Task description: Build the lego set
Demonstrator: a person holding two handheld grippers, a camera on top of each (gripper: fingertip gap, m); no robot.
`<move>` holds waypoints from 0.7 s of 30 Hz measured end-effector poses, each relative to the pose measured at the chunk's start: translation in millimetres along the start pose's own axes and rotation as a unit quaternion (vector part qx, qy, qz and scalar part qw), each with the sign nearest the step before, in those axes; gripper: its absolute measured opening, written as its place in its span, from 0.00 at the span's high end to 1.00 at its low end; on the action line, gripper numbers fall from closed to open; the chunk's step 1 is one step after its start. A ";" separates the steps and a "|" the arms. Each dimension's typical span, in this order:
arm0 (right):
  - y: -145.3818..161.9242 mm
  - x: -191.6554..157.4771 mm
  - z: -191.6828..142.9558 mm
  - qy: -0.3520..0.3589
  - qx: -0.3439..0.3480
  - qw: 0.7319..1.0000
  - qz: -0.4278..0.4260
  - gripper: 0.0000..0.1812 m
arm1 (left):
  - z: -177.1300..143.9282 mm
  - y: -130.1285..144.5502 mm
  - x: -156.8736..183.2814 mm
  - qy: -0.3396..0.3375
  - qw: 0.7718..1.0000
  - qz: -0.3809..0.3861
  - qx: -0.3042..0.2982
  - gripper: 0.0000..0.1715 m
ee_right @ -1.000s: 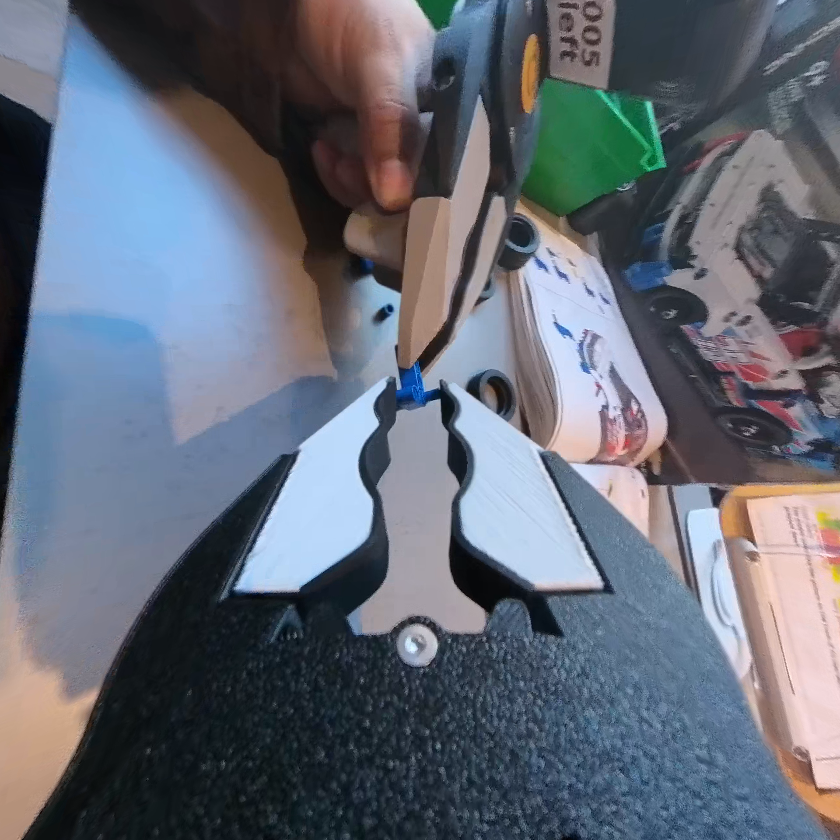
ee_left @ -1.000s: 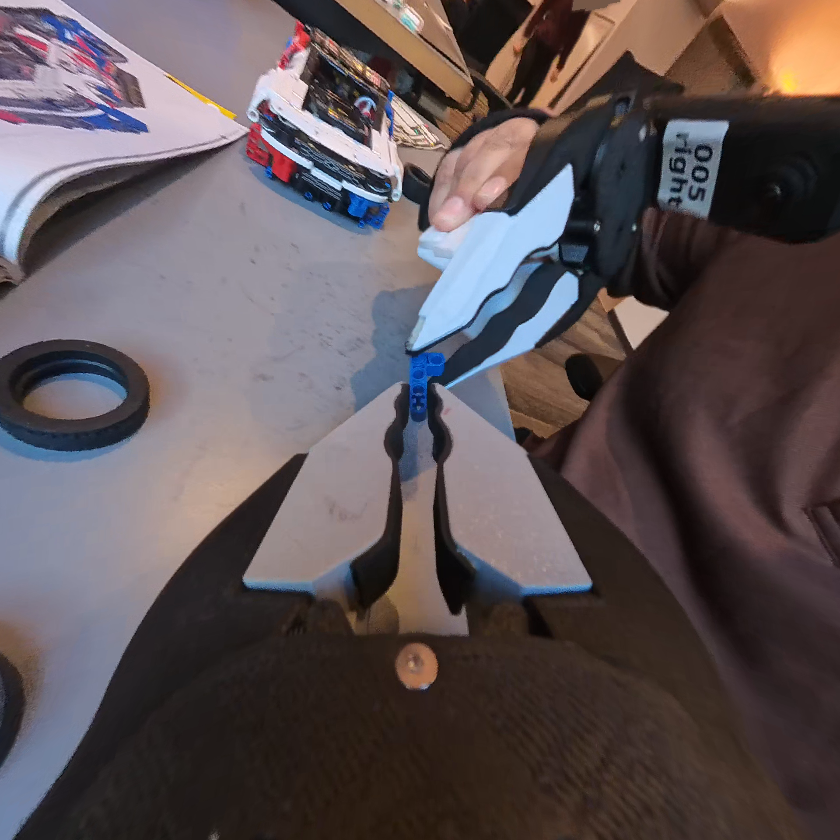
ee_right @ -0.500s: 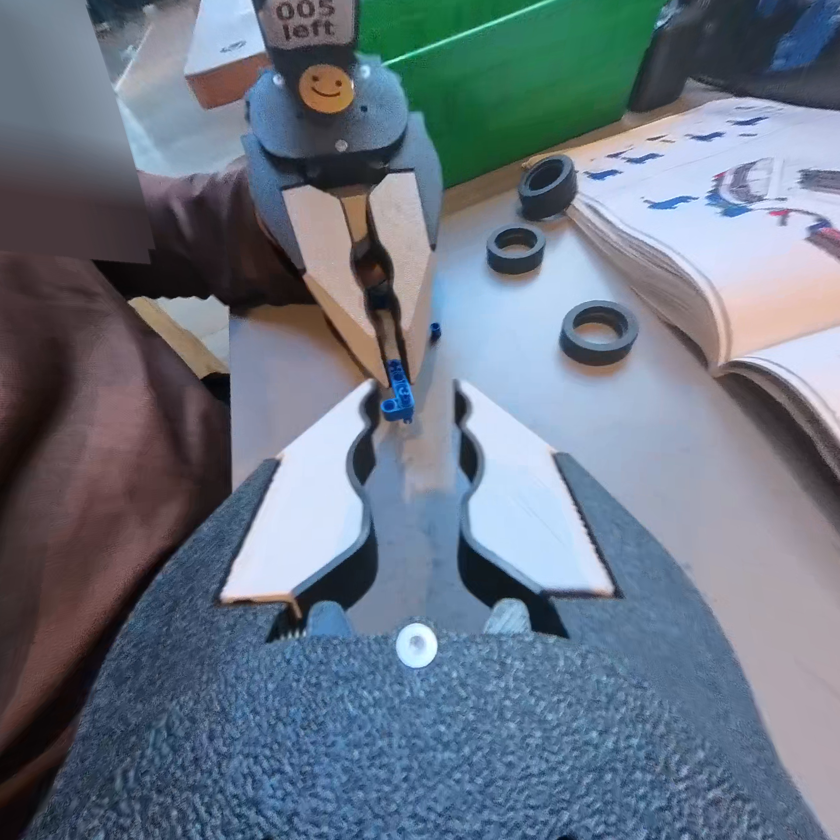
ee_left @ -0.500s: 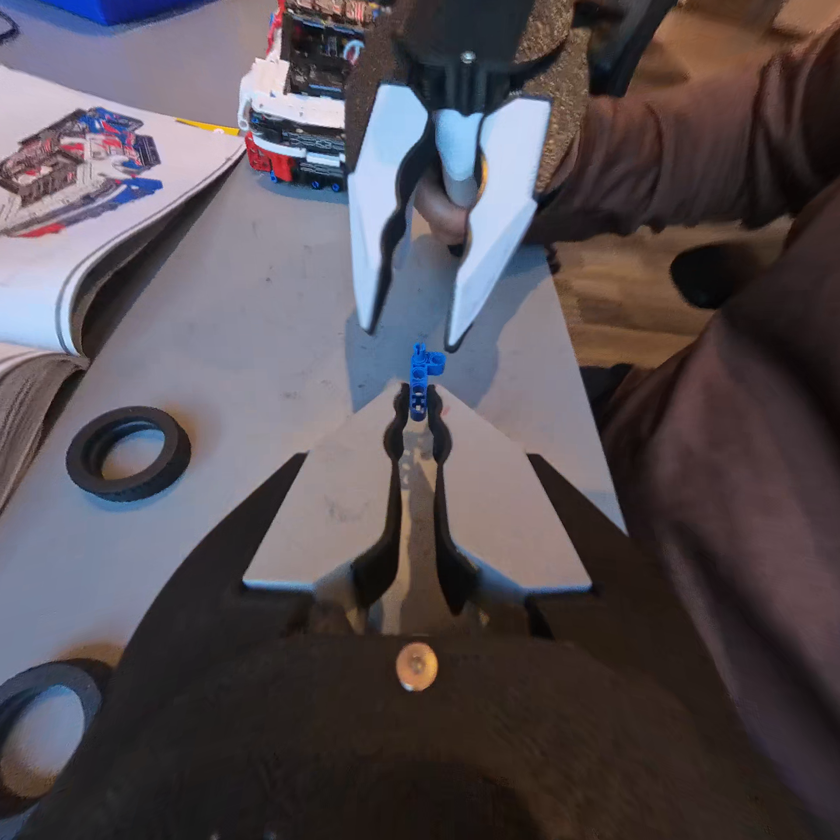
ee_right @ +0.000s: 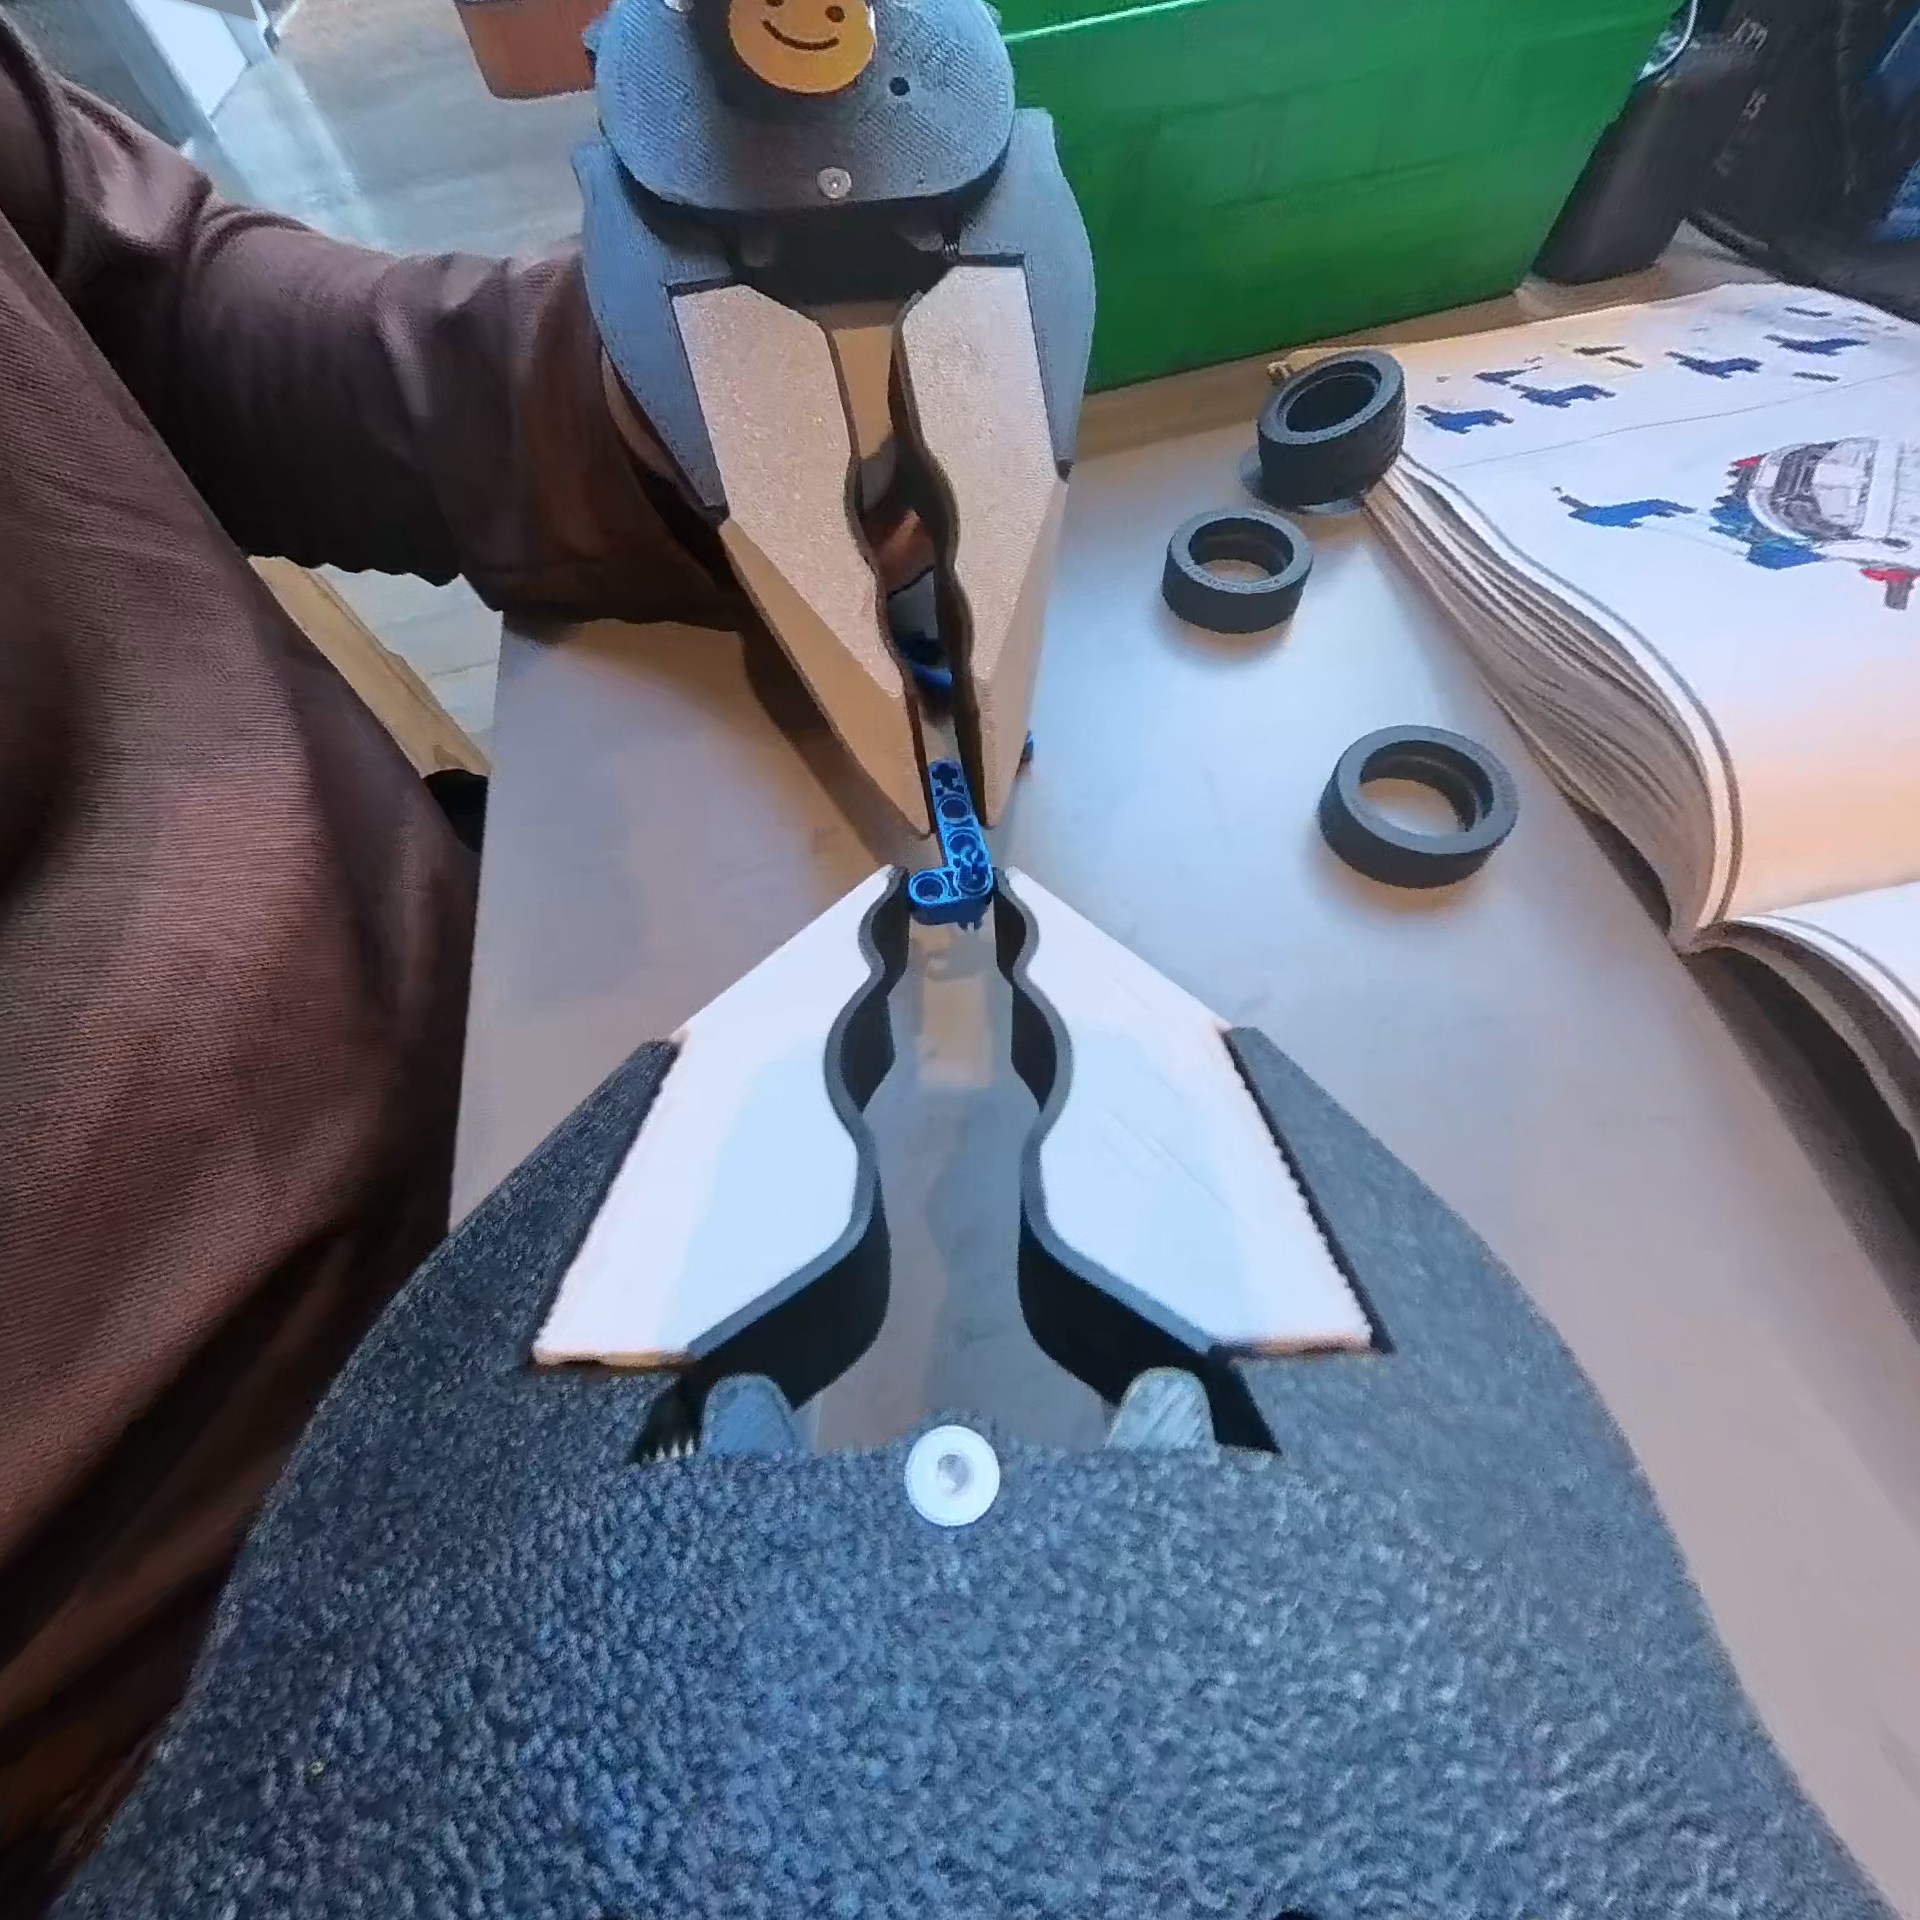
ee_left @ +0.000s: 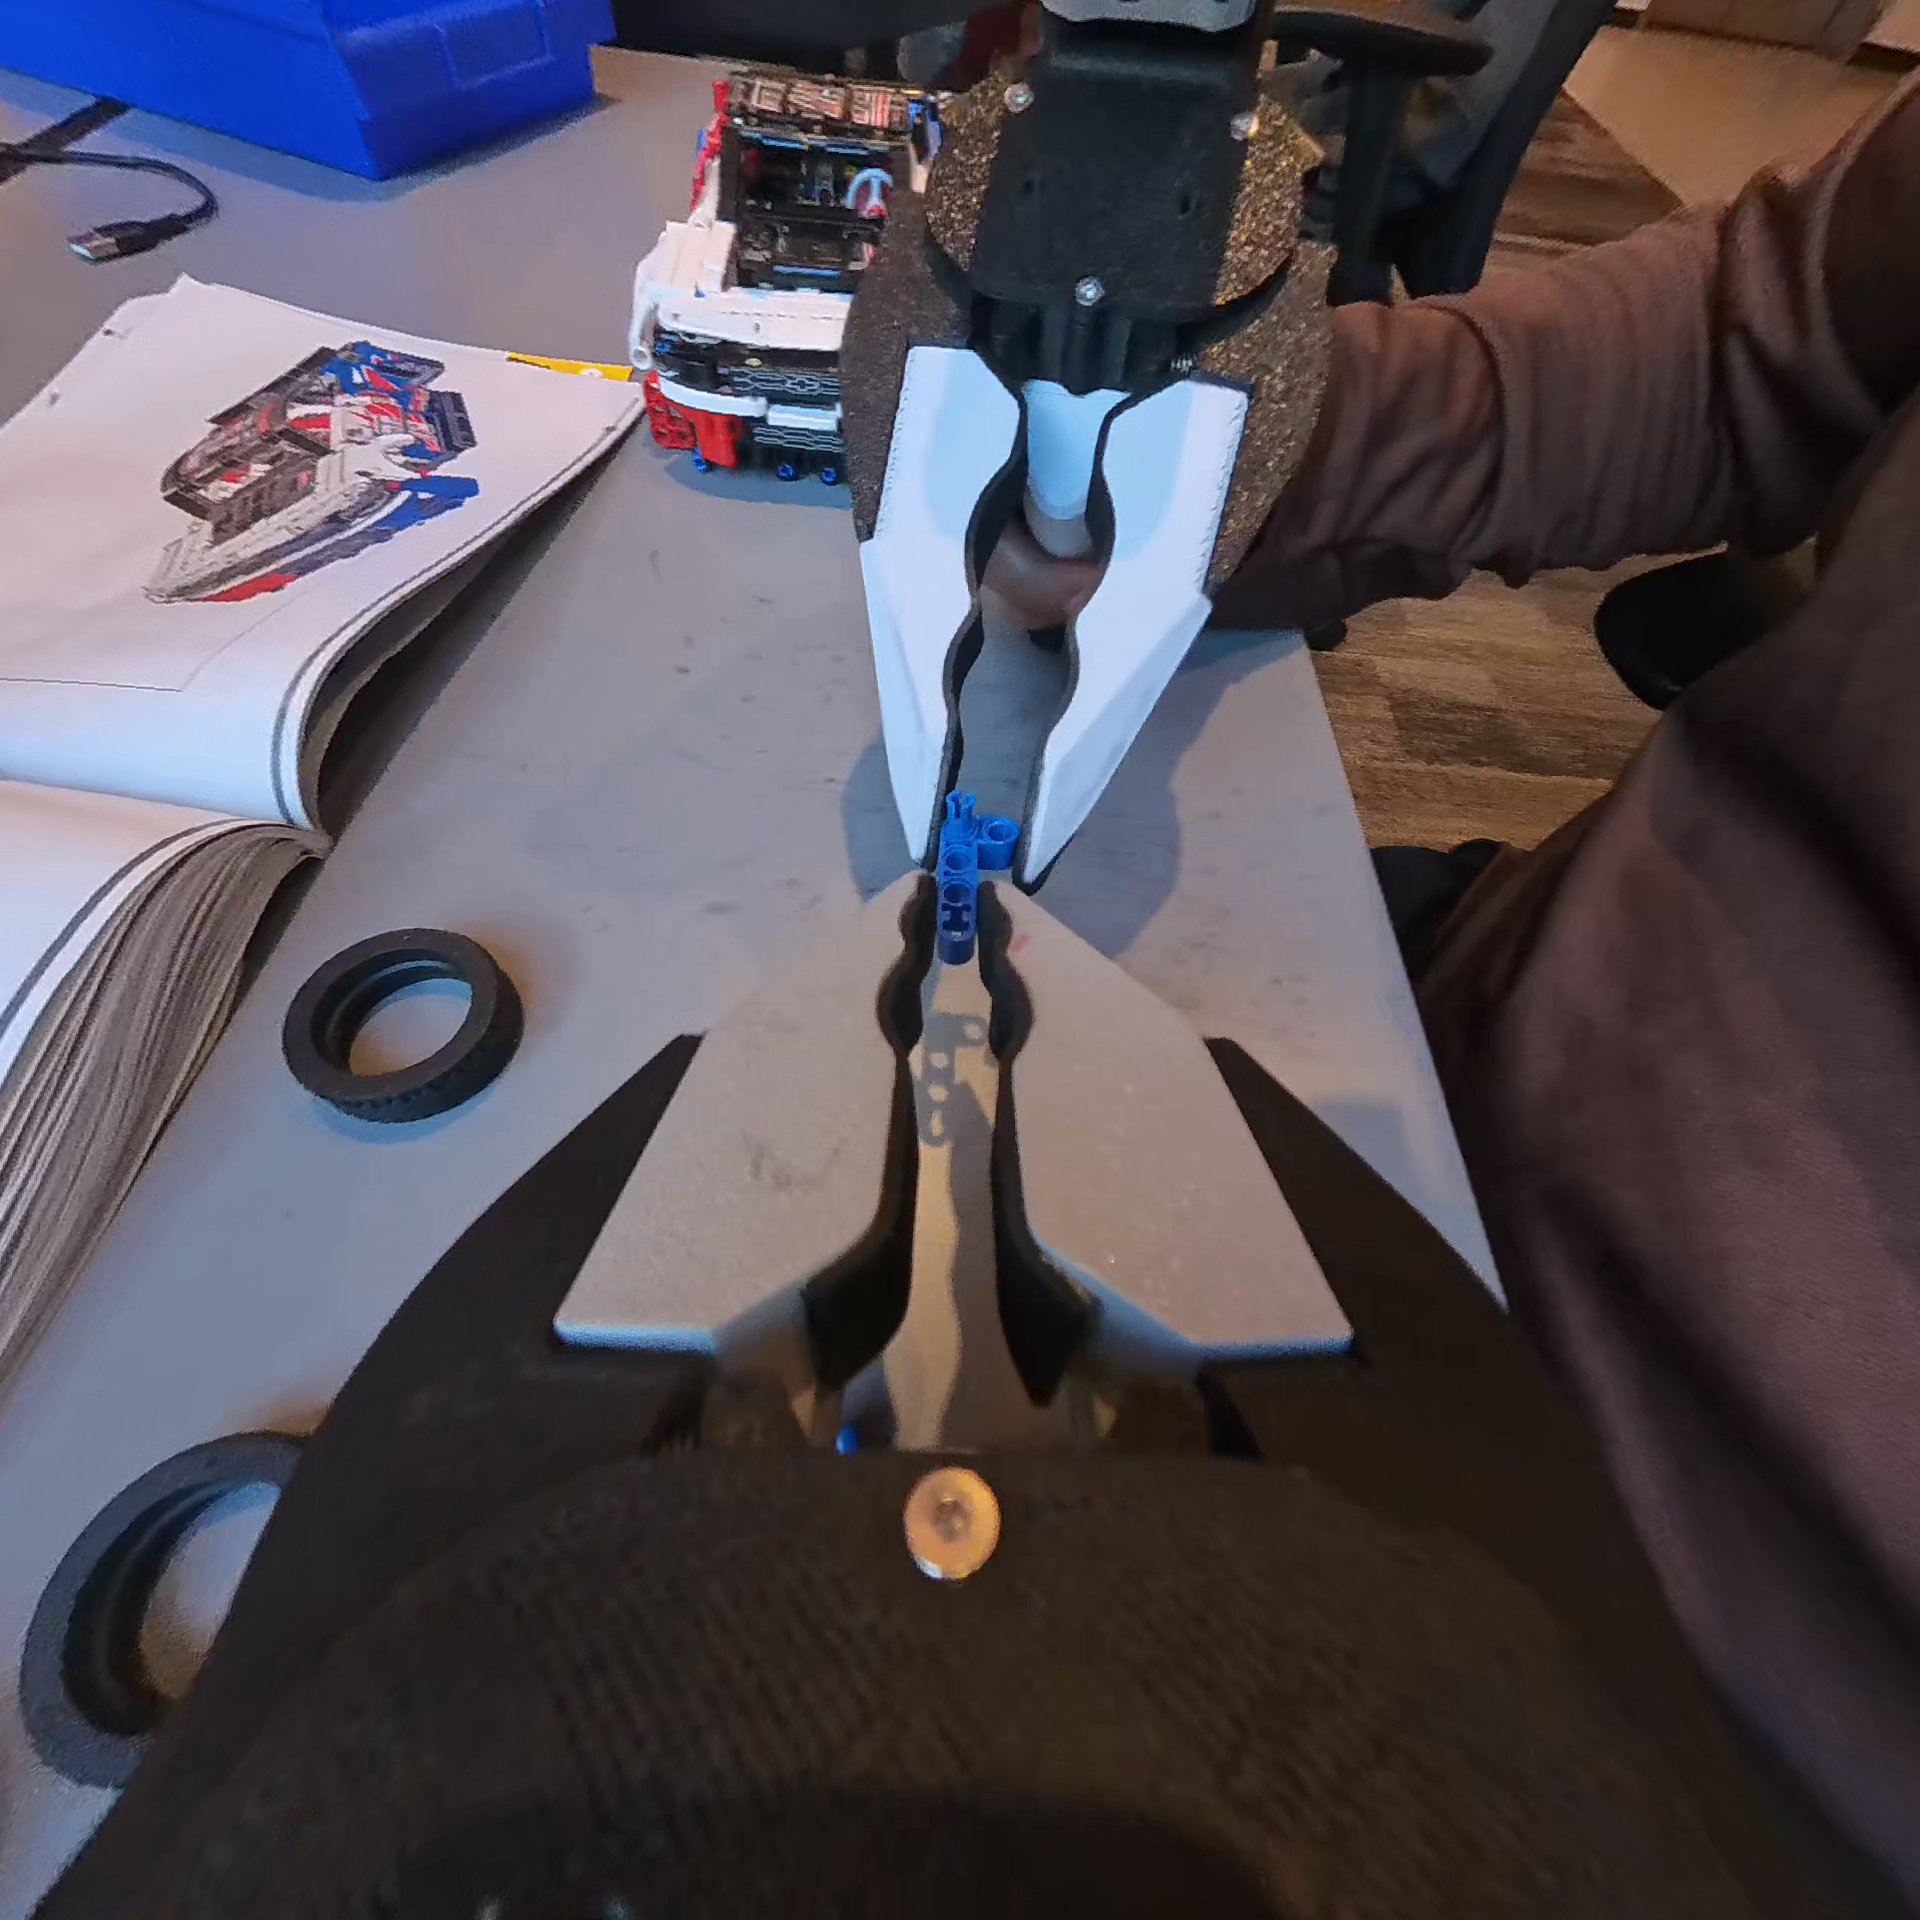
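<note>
Two grippers meet tip to tip above the grey table's [ee_left: 582,748] near edge. My left gripper [ee_left: 951,904] pinches a small blue L-shaped plastic lego beam [ee_left: 961,883]; my right gripper [ee_right: 945,883], jaws narrowly parted, brackets its short arm. This looks like a handover: next I should squeeze squarely. Black rubber tyres [ee_right: 1418,821], an open instruction booklet [ee_left: 260,540] and a half-built white car model [ee_left: 769,301] lie farther along the table.

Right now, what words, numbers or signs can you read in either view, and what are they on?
Left gripper, shut on the blue piece: yellow smiley-face disc, no words showing.
Right gripper: white label cut off by the frame, unreadable.
Instruction booklet: drawings only; any print too small to read.
</note>
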State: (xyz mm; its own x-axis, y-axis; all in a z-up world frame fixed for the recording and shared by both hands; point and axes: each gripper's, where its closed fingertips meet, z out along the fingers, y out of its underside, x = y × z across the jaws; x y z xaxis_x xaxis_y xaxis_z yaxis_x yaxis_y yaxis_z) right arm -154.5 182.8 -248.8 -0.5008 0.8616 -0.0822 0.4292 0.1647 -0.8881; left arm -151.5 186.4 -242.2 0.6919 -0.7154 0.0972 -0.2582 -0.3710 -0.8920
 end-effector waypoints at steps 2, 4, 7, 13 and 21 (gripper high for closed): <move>-1.8 3.9 2.0 0.005 0.001 1.000 -0.005 0.91 | -2.1 -1.3 -4.4 -0.010 1.000 -0.007 0.005 0.98; -3.9 8.9 3.8 0.016 0.003 1.000 -0.020 0.91 | -3.4 -1.1 -10.0 -0.023 1.000 -0.016 0.007 0.98; -6.1 20.6 7.9 0.042 0.001 0.998 -0.040 0.92 | -4.7 2.3 -23.2 -0.058 0.998 -0.032 0.003 0.97; -1.4 45.0 21.4 0.097 -0.039 0.991 -0.080 0.91 | -13.1 12.6 -50.4 -0.125 0.990 -0.066 -0.009 0.94; 12.0 64.0 21.5 0.132 -0.077 0.987 -0.045 0.91 | -24.3 5.8 -56.3 -0.144 0.986 -0.086 0.021 0.95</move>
State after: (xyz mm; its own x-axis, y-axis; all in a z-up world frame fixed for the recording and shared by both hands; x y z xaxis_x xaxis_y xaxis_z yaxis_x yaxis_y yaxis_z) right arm -197.6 229.6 -274.4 -0.3380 0.9319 0.1318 0.5122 0.2996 -0.8049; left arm -208.4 210.1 -242.2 0.8873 -0.4438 0.1251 -0.0960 -0.4432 -0.8913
